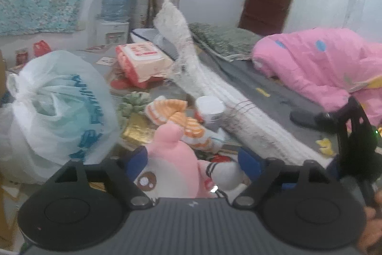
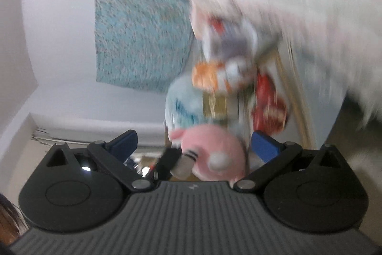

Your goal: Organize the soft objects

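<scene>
A pink and white plush toy (image 1: 176, 164) lies between the blue pads of my left gripper (image 1: 193, 160). The jaws stand wide around it, with the left pad close against its side and not squeezing it. Just beyond it lie an orange-striped plush (image 1: 172, 111) and a green plush (image 1: 133, 102). The right wrist view is rolled sideways and blurred. There my right gripper (image 2: 194, 143) is open and holds nothing, and the pink plush (image 2: 214, 152) shows farther off between its fingers, below the orange plush (image 2: 207, 75).
A full white plastic bag (image 1: 55, 111) stands left of the toys. A gold box (image 1: 138, 128), a white cup (image 1: 210, 111), a long white roll (image 1: 226, 99) and a tissue pack (image 1: 140, 59) crowd the middle. A pink quilt (image 1: 322, 63) lies at right, near a black device (image 1: 353, 135).
</scene>
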A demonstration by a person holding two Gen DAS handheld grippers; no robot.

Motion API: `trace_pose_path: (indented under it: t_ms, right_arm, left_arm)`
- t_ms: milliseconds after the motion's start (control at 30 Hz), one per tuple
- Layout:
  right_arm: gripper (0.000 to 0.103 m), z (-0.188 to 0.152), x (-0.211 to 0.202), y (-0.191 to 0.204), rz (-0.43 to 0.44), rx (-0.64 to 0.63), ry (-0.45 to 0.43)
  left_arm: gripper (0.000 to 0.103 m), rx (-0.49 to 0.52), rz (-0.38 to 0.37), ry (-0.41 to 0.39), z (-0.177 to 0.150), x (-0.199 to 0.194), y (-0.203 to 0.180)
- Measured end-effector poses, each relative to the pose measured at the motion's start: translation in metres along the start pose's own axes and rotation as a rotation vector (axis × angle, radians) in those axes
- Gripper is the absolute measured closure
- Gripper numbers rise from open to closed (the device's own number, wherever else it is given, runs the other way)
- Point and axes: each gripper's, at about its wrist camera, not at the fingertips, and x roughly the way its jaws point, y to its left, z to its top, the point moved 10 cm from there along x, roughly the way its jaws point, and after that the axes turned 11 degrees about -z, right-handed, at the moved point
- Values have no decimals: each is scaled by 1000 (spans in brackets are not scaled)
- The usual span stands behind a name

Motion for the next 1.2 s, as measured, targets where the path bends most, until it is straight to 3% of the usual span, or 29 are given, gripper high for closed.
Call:
trace_pose_path:
  t_ms: [167,367,533,867,1033,1200]
  right_arm:
    - [1,12,-10,11,-26,-67,-47]
    - [1,16,15,31,-94,-182,-41]
    - [1,10,31,53,-160,-317,-41]
    - [1,8,69,73,-203,-432,6]
    - [1,-5,83,56,-224,-366,101]
    - [1,-19,74,50,-200,-312,154]
  left_arm:
    - [8,-8,-74,-13,-2,-4,-8]
    - [8,-18,-64,11,-12,-15,0]
    - [16,-68,-51,72,-29,-23,14]
    - [22,-85,-256,244,-62,6,-18]
    - [24,-92,-211,251,-62,25,-13]
    - [24,-139,-163,219,-58,17,4]
